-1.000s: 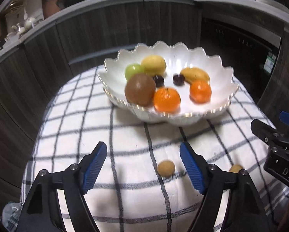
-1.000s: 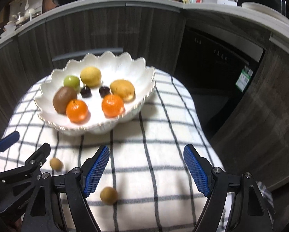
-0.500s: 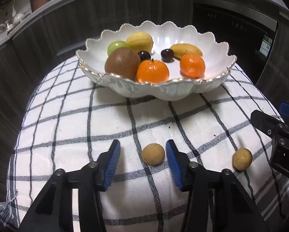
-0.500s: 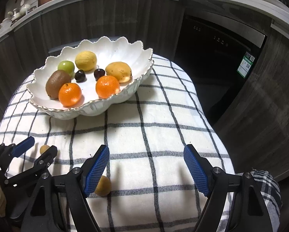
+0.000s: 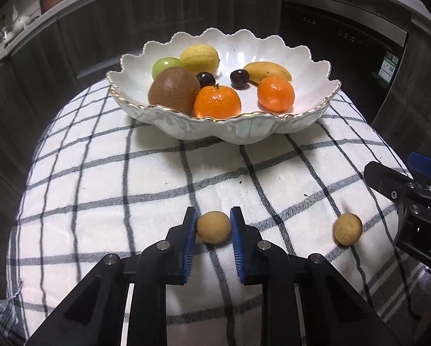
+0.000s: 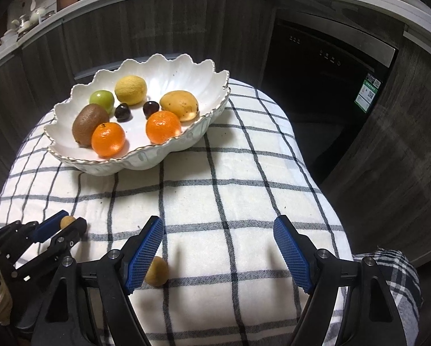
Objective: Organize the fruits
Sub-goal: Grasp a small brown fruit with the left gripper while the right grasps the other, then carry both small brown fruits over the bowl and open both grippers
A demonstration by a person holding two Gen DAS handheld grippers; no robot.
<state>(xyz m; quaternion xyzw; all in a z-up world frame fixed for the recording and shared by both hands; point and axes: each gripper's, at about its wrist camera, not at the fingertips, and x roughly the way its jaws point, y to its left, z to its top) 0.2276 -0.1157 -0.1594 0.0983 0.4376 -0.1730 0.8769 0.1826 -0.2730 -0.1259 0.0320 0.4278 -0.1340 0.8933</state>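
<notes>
L claw clamped on small tan fruit on checked cloth, near side of fruit bowl. R claw wide, empty; 2nd tan fruit just beside its left pad.

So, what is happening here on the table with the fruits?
A person is sorting fruit with two handheld grippers. The left gripper is shut on a small tan fruit on the checked cloth. The right gripper is open, with a second tan fruit beside its left finger. The white bowl already holds other fruit.
</notes>
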